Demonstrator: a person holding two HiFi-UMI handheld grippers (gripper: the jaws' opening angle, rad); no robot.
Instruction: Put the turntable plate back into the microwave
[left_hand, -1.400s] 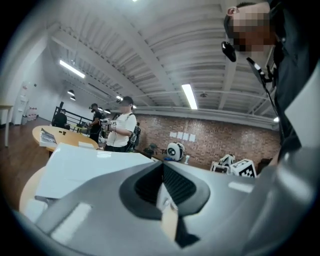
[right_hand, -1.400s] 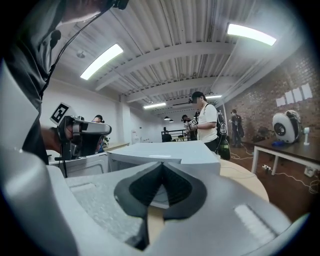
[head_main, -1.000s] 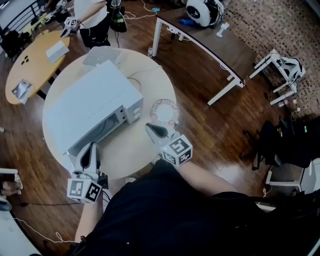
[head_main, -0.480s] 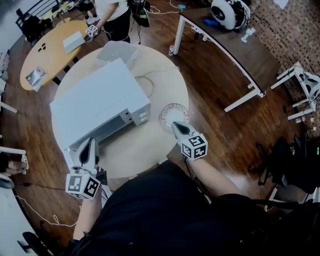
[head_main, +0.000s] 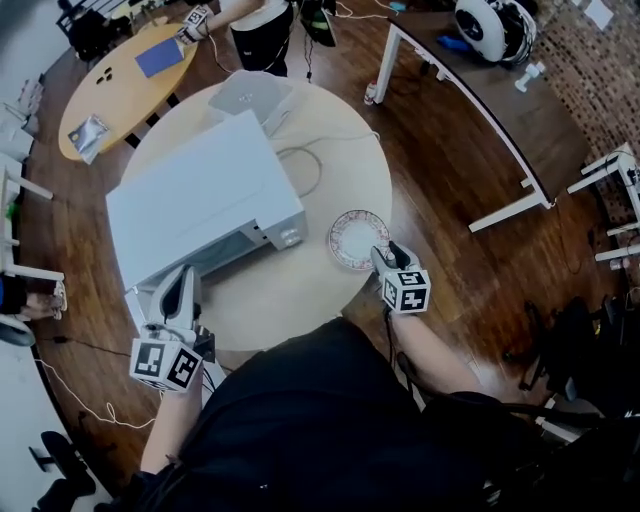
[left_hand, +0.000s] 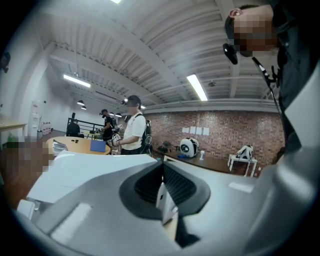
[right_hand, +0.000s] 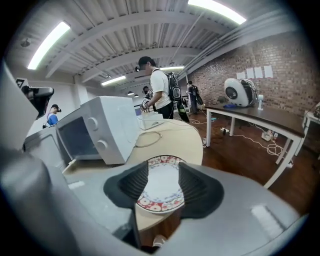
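Smooth white microwave, glossy patterned plate and pale wood-look table in a brick-walled room.

The microwave (head_main: 200, 215) has a smooth, matt white casing that looks like painted metal; the edge of the microwave door (left_hand: 161, 200) looks like smooth white plastic. The turntable plate (head_main: 355, 238) looks like glazed ceramic, with a glossy white centre and a red patterned rim. The round table (head_main: 300, 300) has a smooth, matt, pale wood-look top. The floor (head_main: 450, 180) is dark wood planking with a soft sheen. The wall (right_hand: 280, 55) is rough red brick. The left gripper (head_main: 182, 278) is smooth grey plastic with ribbed black pads (left_hand: 182, 187), seemingly rubber. The person's top (head_main: 330, 430) is matt black cloth.
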